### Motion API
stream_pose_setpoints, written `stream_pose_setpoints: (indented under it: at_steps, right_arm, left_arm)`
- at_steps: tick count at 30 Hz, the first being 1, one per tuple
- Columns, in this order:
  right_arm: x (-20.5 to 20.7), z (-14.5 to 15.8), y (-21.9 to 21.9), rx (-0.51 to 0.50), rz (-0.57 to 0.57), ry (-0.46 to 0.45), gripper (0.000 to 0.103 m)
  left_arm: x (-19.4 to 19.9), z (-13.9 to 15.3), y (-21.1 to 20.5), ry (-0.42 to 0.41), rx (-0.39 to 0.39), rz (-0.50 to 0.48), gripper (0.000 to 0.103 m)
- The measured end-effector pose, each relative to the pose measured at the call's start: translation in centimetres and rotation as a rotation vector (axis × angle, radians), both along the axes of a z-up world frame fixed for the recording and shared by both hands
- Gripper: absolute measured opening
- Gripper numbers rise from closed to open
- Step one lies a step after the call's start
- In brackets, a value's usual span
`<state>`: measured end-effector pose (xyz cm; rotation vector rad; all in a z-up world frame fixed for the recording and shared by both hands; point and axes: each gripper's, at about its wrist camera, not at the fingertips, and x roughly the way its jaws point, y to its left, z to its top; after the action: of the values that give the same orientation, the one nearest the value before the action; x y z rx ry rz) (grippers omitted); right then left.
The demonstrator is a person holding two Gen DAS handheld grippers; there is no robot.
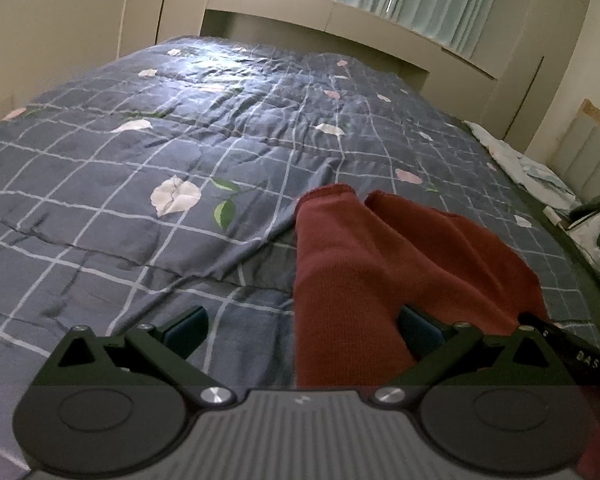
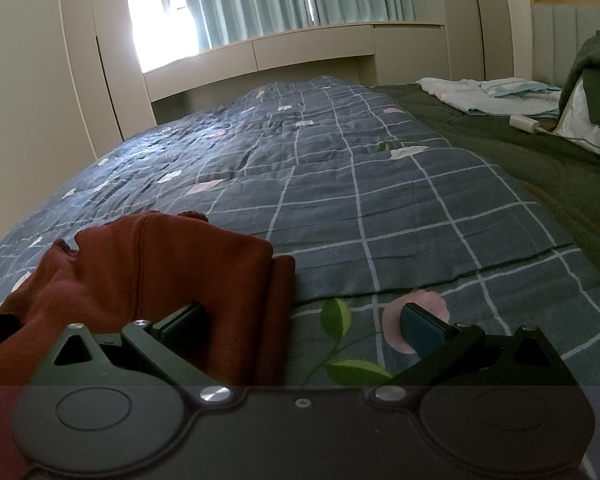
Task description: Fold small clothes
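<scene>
1. the red garment [image 1: 400, 256] is seen lying bunched on the checked quilt [image 1: 160, 152] of the bed.
2. the left claw [image 1: 302, 330] is held wide open, nothing gripped; the garment lies toward its right finger, its long axis running away.
3. the right claw [image 2: 300, 328] is likewise wide open and empty, with the garment at its left finger.
4. neither claw is judged clearly nearer.

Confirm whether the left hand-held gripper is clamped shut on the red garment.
No: the left hand-held gripper is wide open, and the red garment lies on the quilt between its spread fingers.
</scene>
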<state>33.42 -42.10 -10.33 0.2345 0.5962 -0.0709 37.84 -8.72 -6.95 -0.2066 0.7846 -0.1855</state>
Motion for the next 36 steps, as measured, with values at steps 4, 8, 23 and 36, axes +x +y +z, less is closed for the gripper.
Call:
stream_pose_setpoints:
  at_steps: [4,8,23,36]
  right_arm:
    - [-0.5,0.1,-0.4,0.028,0.003,-0.03,0.102]
    - [-2.0,0.7,-1.7,0.14,0.026,-0.111,0.102]
    - [-7.7,2.3,1.1,0.25,0.079,-0.083,0.102]
    - [-7.5,1.1,2.4,0.197,0.061,-0.042,0.103]
  left_arm:
    - [-0.7,0.7,0.3,0.014,-0.006,-0.01,0.102]
    - [-1.6,1.4,0.8,0.03,-0.01,-0.042,0.102]
    - [-4.6,1.6,1.3,0.091,-0.016,-0.204,0.103]
    - [-4.6,0.6,1.1,0.124,-0.003,-0.216,0.103]
